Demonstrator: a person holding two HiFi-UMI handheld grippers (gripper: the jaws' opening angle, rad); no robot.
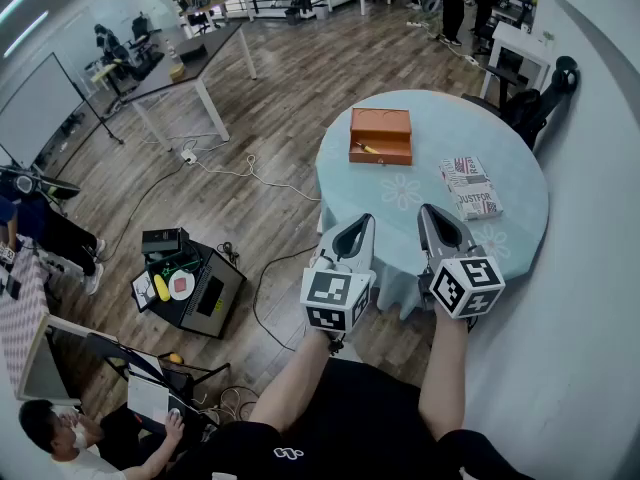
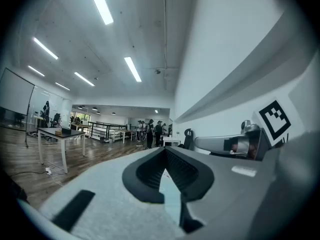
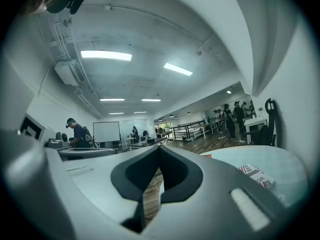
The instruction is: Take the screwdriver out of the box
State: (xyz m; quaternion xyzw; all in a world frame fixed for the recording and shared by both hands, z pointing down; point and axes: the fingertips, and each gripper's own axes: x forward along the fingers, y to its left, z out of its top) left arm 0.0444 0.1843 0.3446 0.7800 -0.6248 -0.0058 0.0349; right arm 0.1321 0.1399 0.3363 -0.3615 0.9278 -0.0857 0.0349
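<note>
An open orange box (image 1: 381,136) lies on the far side of a round table with a pale blue cloth (image 1: 430,118). Inside it, along the front, rests the screwdriver (image 1: 366,149) with a yellowish handle. My left gripper (image 1: 366,219) hovers over the table's near edge, shut and empty, well short of the box. My right gripper (image 1: 424,209) hangs beside it, also shut with nothing held. In the left gripper view the left gripper (image 2: 162,149) points out over the room. In the right gripper view the right gripper (image 3: 159,147) has the table (image 3: 250,156) to its right.
A printed packet (image 1: 470,186) lies on the table's right side, also seen as the packet (image 3: 256,176). A dark chair (image 1: 530,103) stands behind the table. On the floor to the left are a black equipment cart (image 1: 190,283) and white cables (image 1: 240,173).
</note>
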